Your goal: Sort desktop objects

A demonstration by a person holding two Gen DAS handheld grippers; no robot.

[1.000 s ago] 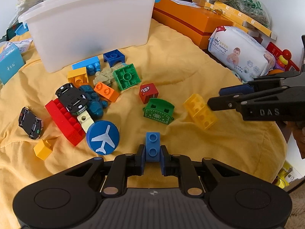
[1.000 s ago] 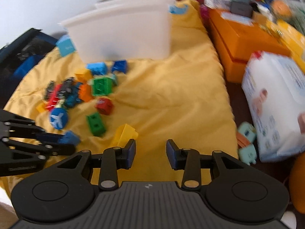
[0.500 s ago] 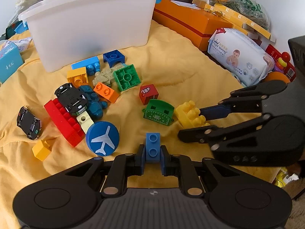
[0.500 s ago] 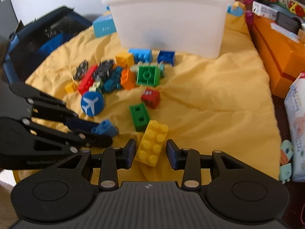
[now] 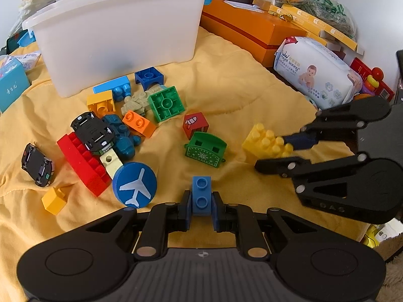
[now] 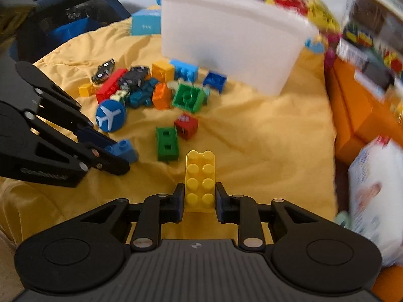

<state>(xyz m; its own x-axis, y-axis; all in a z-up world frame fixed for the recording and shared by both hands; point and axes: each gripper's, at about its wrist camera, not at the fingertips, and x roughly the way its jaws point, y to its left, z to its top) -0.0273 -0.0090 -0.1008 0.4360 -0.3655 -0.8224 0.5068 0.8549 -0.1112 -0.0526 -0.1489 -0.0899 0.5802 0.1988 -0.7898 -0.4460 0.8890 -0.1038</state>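
My left gripper (image 5: 201, 210) is shut on a small blue brick (image 5: 201, 195), held low over the yellow cloth (image 5: 239, 93). My right gripper (image 6: 199, 202) is shut on a long yellow brick (image 6: 200, 180); the left wrist view shows it at the right (image 5: 273, 151), gripping that brick (image 5: 264, 142). A pile of loose toys lies ahead: a green square brick (image 5: 166, 103), a red cube (image 5: 195, 125), a green wagon piece (image 5: 205, 149), a round blue plane disc (image 5: 134, 184), a red long brick (image 5: 81, 162), toy cars (image 5: 92, 132). A white plastic bin (image 5: 121, 32) stands behind the pile.
An orange box (image 5: 252, 32) and a pack of baby wipes (image 5: 317, 73) lie at the right past the cloth's edge. A teal box (image 5: 11, 85) sits at the left. Clutter lines the back wall. A dark blue bag (image 6: 68, 17) is at the far left.
My right gripper came in around the yellow brick, closed on it and turned it to lie straight between the fingers. My left gripper stayed in place holding the blue brick.
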